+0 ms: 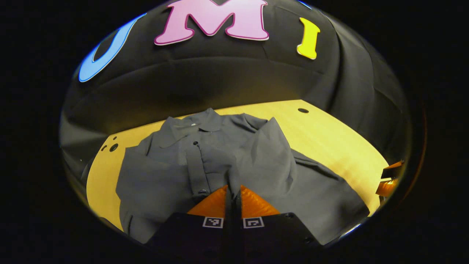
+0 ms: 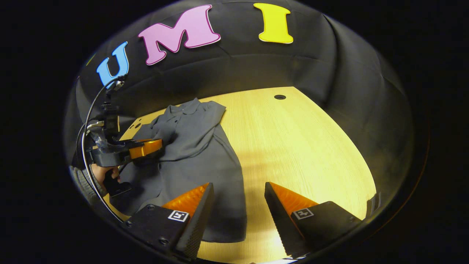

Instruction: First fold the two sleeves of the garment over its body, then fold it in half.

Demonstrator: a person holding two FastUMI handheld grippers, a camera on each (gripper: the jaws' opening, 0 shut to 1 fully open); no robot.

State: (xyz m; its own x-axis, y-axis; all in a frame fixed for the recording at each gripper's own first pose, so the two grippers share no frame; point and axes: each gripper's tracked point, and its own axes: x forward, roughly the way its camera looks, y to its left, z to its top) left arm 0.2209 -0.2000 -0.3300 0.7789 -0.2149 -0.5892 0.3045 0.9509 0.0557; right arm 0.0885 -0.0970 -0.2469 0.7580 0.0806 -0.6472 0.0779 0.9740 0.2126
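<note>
garment (image 1: 205, 161) lies flat on the table (image 1: 329, 139), collar toward the booth wall; left gripper (image 1: 233, 192), fingers pressed together, pinches a sleeve (image 1: 267, 154) over the body. right gripper (image 2: 238, 200) spread wide, near the hem, garment to its left.

in the left gripper view the left hand-held gripper (image 1: 233, 190) sits low at the bottom, its two fingers pressed close together with a fold of the grey shirt (image 1: 205, 161) pinched between them. the shirt lies on the yellow table (image 1: 329, 139), collar (image 1: 198, 124) towards the far wall, button placket down its front. one sleeve (image 1: 269, 154) is drawn over the body. the other hand-held gripper (image 1: 390, 179) shows at the right edge.
</note>
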